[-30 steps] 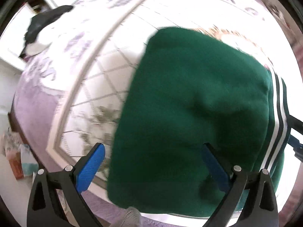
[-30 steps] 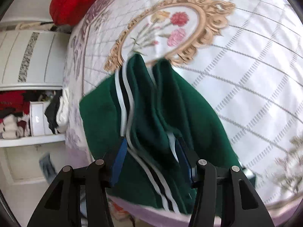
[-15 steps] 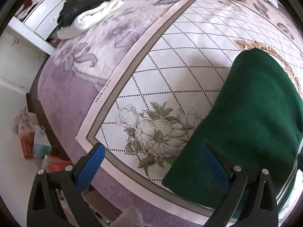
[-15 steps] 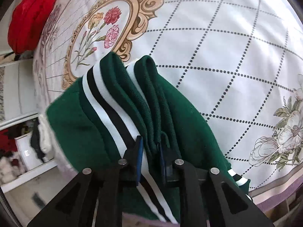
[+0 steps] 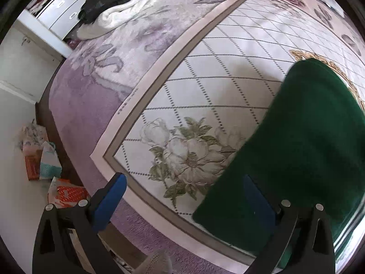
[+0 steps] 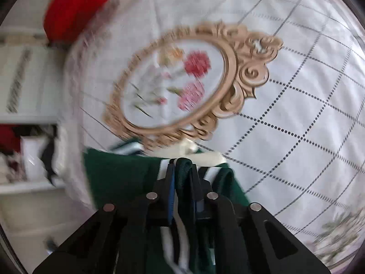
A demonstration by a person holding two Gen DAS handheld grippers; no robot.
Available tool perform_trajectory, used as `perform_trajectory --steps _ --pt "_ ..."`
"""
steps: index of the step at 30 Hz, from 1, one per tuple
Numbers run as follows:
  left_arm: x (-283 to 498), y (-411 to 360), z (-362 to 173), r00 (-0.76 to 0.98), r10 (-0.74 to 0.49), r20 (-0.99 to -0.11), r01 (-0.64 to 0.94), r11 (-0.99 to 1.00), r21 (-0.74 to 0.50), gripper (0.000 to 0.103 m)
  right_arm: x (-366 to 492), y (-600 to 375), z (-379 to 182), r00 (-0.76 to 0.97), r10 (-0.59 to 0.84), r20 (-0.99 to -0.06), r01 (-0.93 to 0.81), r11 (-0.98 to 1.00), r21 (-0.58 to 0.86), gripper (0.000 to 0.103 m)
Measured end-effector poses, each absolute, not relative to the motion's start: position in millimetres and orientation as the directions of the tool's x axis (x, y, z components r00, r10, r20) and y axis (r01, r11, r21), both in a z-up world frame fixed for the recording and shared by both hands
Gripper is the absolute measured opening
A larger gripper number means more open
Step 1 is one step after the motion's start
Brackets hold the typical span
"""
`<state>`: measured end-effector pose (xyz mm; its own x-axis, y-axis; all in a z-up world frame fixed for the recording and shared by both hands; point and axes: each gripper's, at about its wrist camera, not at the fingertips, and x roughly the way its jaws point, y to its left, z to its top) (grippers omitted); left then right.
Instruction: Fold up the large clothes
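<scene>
A folded dark green garment [image 5: 303, 146] with white and black stripes lies on the patterned bedspread [image 5: 205, 73]. In the left wrist view it fills the right side. My left gripper [image 5: 184, 191] is open and empty, its right blue finger [image 5: 253, 191] over the garment's near edge, its left finger [image 5: 111, 196] over the bed's corner. My right gripper [image 6: 182, 180] is shut on a bunched fold of the green garment [image 6: 123, 178] and holds it in front of the gold oval frame print [image 6: 182, 86]. The right wrist view is blurred.
A black and white pile of clothes [image 5: 114, 6] lies at the bed's far left corner by white drawers [image 5: 61, 11]. Bags and boxes [image 5: 41, 157] stand on the floor left of the bed. A red item [image 6: 75, 6] lies at the far side, shelves [image 6: 25, 150] left.
My right gripper has closed on the garment's striped fold and lifted it, so the garment sits lower in its view. The left gripper has drawn away leftward, staying open.
</scene>
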<state>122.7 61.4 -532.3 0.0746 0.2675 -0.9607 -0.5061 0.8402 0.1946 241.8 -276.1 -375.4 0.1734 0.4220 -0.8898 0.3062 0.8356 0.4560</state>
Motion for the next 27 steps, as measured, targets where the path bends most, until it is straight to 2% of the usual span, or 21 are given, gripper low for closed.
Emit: perform_trajectory --steps 2,3,6,8,10,12,14,20,21,22,23,24,26,27 --pt "116.2 69.2 -532.8 0.063 0.269 -0.961 -0.527 0.827 0.197 0.103 227.0 -288.9 -358.3 0.253 0.445 -0.859 0.357 0.782 0.511 0.009" --pt "114.2 72.3 -533.7 0.056 0.276 -0.96 -0.531 0.822 0.205 0.103 219.5 -297.6 -361.4 0.269 0.404 -0.874 0.387 0.786 0.483 0.006" --pt "108.8 76.4 -535.8 0.035 0.276 -0.96 -0.535 0.817 0.215 0.103 209.2 -314.0 -419.5 0.117 0.381 -0.917 0.504 0.773 0.385 0.007" --pt "105.2 75.6 -533.6 0.043 0.273 -0.961 -0.536 0.818 0.208 0.103 207.0 -318.8 -425.8 0.095 0.402 -0.911 0.535 0.751 0.387 0.011" --pt "103.0 67.3 -535.7 0.048 0.26 -0.964 -0.509 0.837 0.201 0.103 206.0 -316.7 -406.1 0.104 0.427 -0.898 0.498 0.76 0.418 0.025" --pt "99.3 53.3 -542.9 0.032 0.234 -0.972 -0.484 0.854 0.189 0.103 195.4 -314.7 -388.2 0.089 0.424 -0.901 0.476 0.777 0.412 0.062" --pt "94.8 36.9 -552.9 0.014 0.219 -0.976 -0.453 0.871 0.19 0.103 175.5 -312.6 -375.8 0.082 0.437 -0.896 0.467 0.777 0.422 0.078" --pt "89.6 9.7 -576.3 -0.023 0.268 -0.963 -0.382 0.888 0.256 0.103 124.0 -263.1 -414.1 -0.143 0.502 -0.853 0.37 0.826 0.425 0.078" --pt "88.9 8.1 -580.9 -0.036 0.28 -0.959 -0.37 0.888 0.274 0.103 120.9 -251.5 -426.0 -0.17 0.488 -0.856 0.33 0.847 0.417 0.073" --pt "88.5 7.9 -584.3 -0.051 0.287 -0.956 -0.359 0.888 0.286 0.103 118.1 -244.7 -431.5 -0.171 0.467 -0.868 0.313 0.861 0.401 0.068" --pt "86.7 8.7 -588.4 -0.072 0.3 -0.951 -0.345 0.887 0.306 0.103 116.1 -242.3 -433.2 -0.152 0.425 -0.893 0.307 0.879 0.366 0.048" --pt "84.1 10.6 -590.1 -0.079 0.308 -0.948 -0.34 0.886 0.316 0.103 113.5 -244.4 -432.4 -0.134 0.407 -0.904 0.336 0.877 0.345 0.038" --pt "77.8 18.1 -587.8 -0.077 0.303 -0.95 -0.356 0.881 0.311 0.103 104.4 -266.7 -420.6 -0.024 0.508 -0.861 0.472 0.765 0.438 0.02" --pt "74.9 23.0 -585.5 -0.073 0.297 -0.952 -0.37 0.879 0.302 0.103 98.1 -281.5 -417.6 0.035 0.581 -0.813 0.539 0.674 0.505 0.016"
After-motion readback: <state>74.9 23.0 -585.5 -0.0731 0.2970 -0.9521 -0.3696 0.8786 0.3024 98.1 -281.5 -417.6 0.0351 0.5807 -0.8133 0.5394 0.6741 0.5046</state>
